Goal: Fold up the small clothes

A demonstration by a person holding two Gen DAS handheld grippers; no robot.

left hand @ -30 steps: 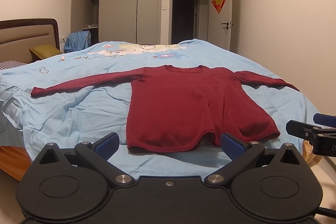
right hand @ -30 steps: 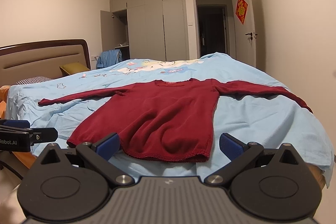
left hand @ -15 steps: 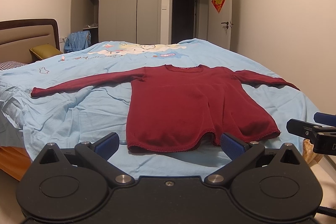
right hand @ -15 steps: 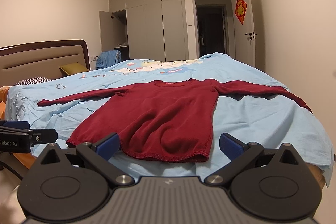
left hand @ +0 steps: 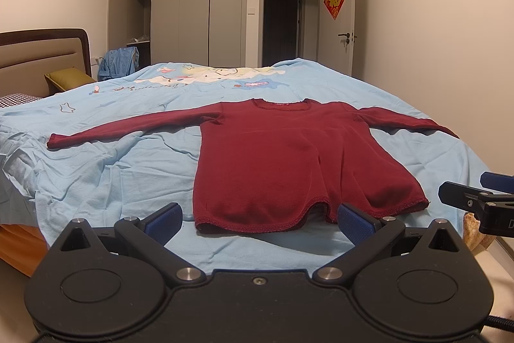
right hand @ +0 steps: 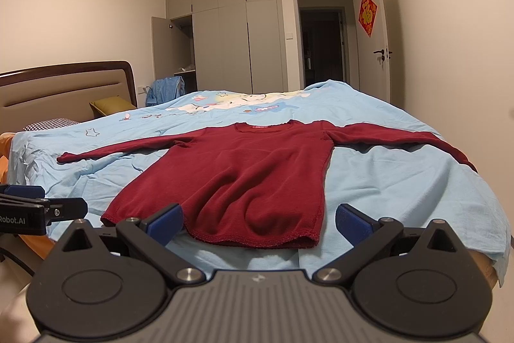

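Dark red knit, the small long-sleeved top [left hand: 289,156] lies spread flat on the light blue bedcover [left hand: 106,179], nothing folded yet as far as either view shows. Its left sleeve [left hand: 128,127] stretches out toward the headboard side, cuff well apart from the body. The body lies face up in the middle, neckline far, hem near and slightly rippled at the bed's near edge. The right sleeve [right hand: 401,137] runs out to the right, its end draping over the bed's right edge. The left gripper [left hand: 258,219] hovers just short of the hem, fingers spread wide and empty; to its right, the right gripper [right hand: 258,219] hangs likewise, wide apart, holding nothing. By my reading the task is at its start: both sleeves and the body fold remain.
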